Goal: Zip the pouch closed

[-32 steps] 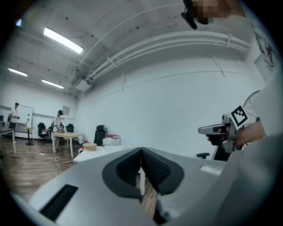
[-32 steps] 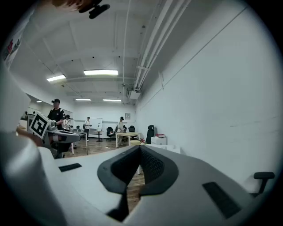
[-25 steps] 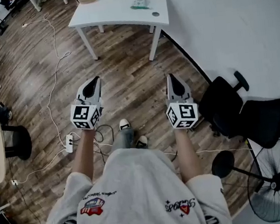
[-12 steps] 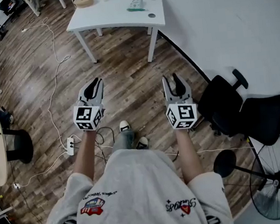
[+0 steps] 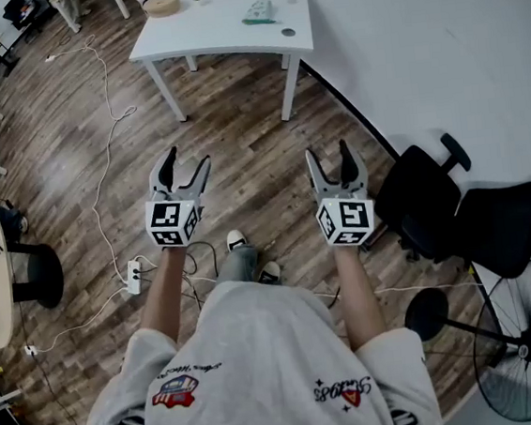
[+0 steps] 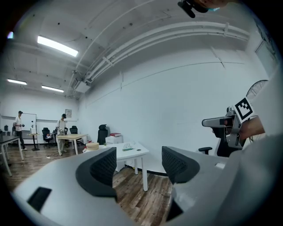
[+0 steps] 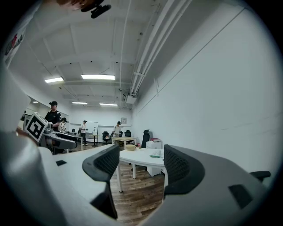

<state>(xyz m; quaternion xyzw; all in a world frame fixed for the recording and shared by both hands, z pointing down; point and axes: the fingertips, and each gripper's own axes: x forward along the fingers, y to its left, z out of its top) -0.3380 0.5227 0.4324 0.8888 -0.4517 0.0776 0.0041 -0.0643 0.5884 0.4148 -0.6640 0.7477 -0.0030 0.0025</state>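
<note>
Left claw [image 5: 187, 158] and right claw [image 5: 328, 151] just opened wide, both empty. Small pale-green pouch [image 5: 261, 9] lies well ahead on white rectangular tabletop [image 5: 208, 26]; right claw nearer.

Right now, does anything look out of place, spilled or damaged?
Nothing is spilled or damaged. A white cable trails loose across the floor to a power strip by the person's feet, a possible trip hazard. The table stands well ahead of the person.
</note>
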